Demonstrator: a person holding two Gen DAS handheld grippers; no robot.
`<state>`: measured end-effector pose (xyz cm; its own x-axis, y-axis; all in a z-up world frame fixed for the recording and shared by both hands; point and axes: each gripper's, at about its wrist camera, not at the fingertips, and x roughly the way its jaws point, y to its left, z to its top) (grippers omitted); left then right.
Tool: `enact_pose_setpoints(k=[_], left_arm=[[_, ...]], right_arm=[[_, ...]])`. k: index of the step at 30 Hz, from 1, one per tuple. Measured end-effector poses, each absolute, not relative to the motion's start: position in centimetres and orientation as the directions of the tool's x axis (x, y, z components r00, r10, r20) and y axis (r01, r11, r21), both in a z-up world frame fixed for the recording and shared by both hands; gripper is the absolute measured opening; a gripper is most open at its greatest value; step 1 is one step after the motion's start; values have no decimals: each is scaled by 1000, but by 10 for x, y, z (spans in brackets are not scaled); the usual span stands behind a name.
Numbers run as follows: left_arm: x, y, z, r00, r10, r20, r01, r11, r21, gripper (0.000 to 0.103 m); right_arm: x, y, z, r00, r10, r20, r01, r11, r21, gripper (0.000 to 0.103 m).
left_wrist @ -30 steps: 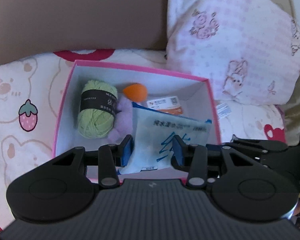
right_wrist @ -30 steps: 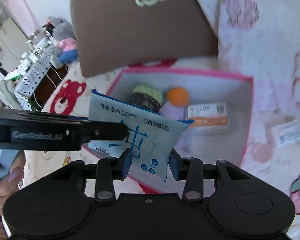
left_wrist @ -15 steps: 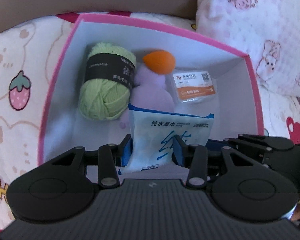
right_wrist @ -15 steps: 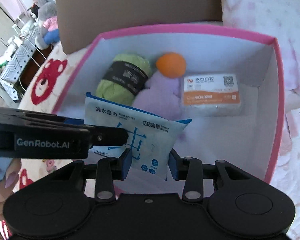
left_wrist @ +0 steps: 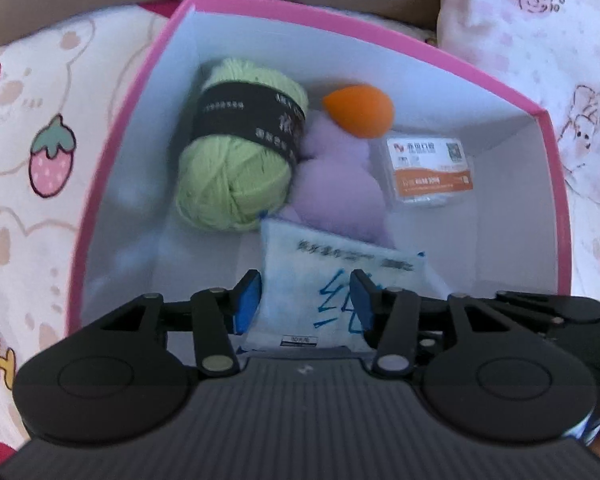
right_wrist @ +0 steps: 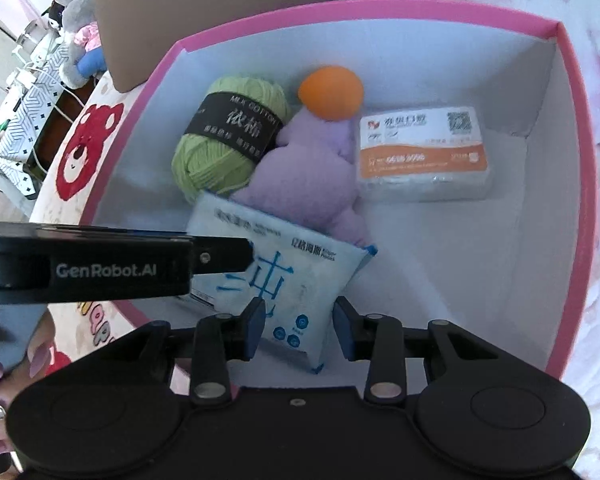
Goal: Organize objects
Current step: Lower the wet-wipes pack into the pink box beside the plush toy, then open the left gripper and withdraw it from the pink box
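The wet-wipe pack (right_wrist: 296, 276) is lowered into the pink box (right_wrist: 580, 128) beside the yarn (right_wrist: 228, 140); it is gripped by the right gripper (right_wrist: 300, 326), while the left gripper's (left_wrist: 305, 298) jaws are opening around it for release

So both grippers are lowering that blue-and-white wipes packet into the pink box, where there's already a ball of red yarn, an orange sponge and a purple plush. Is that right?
Nearly. The yarn ball is light green with a black label, not red; the right wrist view shows it clearly. The rest holds: both grippers have the wipes packet between their fingers over the pink box, beside the orange sponge and purple plush.
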<state>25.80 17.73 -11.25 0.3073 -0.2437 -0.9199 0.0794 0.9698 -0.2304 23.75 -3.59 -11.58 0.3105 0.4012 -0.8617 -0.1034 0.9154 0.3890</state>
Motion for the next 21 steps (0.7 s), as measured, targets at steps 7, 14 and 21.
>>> enact_pose_setpoints(k=[7, 14, 21], left_arm=[[252, 192, -96, 353, -295, -888, 27, 952, -305, 49], [235, 194, -62, 352, -369, -860, 39, 924, -380, 52], [208, 181, -27, 382, -346, -857, 96, 937, -335, 53]], right_arm=[[218, -36, -90, 389, 363, -846, -195, 931, 309, 54], [197, -49, -50, 439, 396, -807, -243, 917, 317, 56], [166, -57, -16, 485, 434, -759, -329, 895, 302, 58]])
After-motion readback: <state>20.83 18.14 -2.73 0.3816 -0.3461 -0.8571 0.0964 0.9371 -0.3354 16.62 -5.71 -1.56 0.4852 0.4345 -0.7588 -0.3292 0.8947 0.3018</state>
